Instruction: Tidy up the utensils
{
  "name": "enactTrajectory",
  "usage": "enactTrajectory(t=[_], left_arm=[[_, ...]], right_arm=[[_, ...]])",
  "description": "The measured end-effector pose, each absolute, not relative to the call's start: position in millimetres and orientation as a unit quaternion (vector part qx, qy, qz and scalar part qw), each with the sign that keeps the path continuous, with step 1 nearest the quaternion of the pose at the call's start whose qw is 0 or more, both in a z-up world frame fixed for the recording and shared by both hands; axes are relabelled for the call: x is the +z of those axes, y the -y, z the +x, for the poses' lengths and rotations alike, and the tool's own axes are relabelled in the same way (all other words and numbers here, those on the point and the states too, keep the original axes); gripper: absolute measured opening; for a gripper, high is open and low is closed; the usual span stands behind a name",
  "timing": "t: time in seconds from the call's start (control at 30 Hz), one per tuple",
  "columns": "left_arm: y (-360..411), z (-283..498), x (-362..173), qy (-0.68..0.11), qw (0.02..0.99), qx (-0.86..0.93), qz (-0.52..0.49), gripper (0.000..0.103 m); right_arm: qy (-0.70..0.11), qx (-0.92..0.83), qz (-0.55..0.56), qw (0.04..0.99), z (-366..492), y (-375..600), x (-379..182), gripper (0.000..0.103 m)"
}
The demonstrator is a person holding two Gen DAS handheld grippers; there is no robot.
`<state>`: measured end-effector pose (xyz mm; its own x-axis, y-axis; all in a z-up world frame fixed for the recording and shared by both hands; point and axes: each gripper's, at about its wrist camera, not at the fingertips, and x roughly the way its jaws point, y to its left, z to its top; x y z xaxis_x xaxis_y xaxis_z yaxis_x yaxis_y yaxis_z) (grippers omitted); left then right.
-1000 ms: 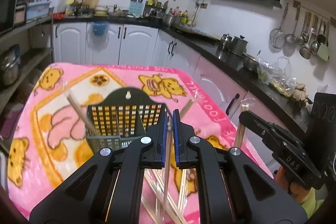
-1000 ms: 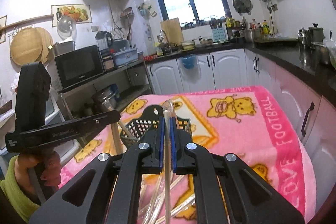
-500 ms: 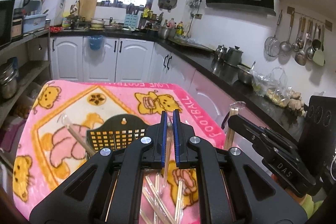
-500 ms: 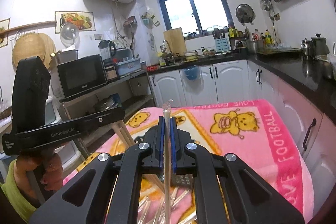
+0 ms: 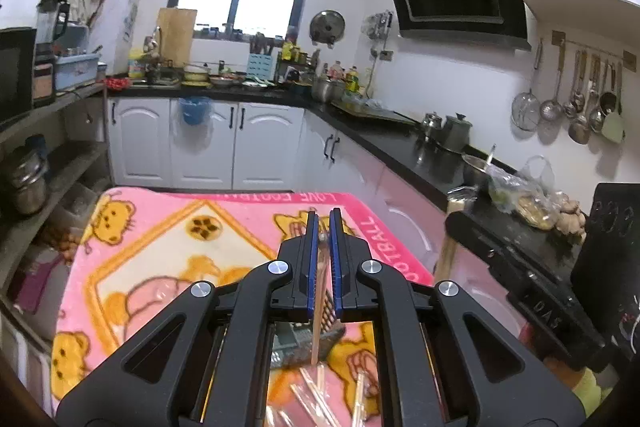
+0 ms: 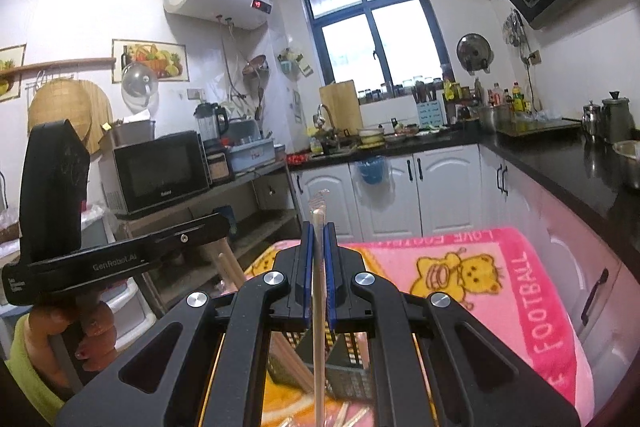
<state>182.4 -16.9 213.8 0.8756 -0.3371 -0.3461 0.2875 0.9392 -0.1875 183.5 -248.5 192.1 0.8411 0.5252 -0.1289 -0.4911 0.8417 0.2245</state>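
My left gripper (image 5: 324,223) is shut on a wrapped pair of wooden chopsticks (image 5: 319,311), held upright and high above the pink blanket (image 5: 160,239). My right gripper (image 6: 319,227) is shut on another wrapped pair of chopsticks (image 6: 319,327), also upright. The black mesh utensil basket (image 5: 326,339) lies below, mostly hidden behind the jaws; it also shows in the right wrist view (image 6: 348,367), with a wrapped pair standing in it (image 6: 236,275). Several loose wrapped chopsticks (image 5: 316,395) lie on the blanket near me.
The other hand-held gripper shows at the right of the left wrist view (image 5: 532,291) and at the left of the right wrist view (image 6: 80,251). A black counter (image 5: 400,143) with pots runs on the right. Shelves with a microwave (image 6: 160,171) stand on the left.
Both grippers have risen and tilted up with their chopsticks. The basket has dropped low in both views and is now mostly hidden behind the jaws.
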Motion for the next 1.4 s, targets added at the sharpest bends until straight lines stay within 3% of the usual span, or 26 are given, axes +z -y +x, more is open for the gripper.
enactTrajectory(t=[0.43, 0.8, 1.4], left_arm=[[-5.8, 203.0, 224.6, -0.176, 0.973, -0.131, -0.074, 0.003], [-8.1, 227.8, 196.9, -0.197, 0.969, -0.126, -0.082, 0.003], [-2.4, 239.5, 151.3, -0.208, 0.966, -0.127, -0.091, 0.003]], right_arm=[[-0.083, 0.263, 0.101, 0.956, 215.3, 242.3, 210.2, 0.006], [-0.057, 0.261, 0.108, 0.958, 247.3, 226.9, 212.5, 0.006], [-0.032, 0.221, 0.078, 0.972, 278.6, 202.5, 155.1, 0.006]])
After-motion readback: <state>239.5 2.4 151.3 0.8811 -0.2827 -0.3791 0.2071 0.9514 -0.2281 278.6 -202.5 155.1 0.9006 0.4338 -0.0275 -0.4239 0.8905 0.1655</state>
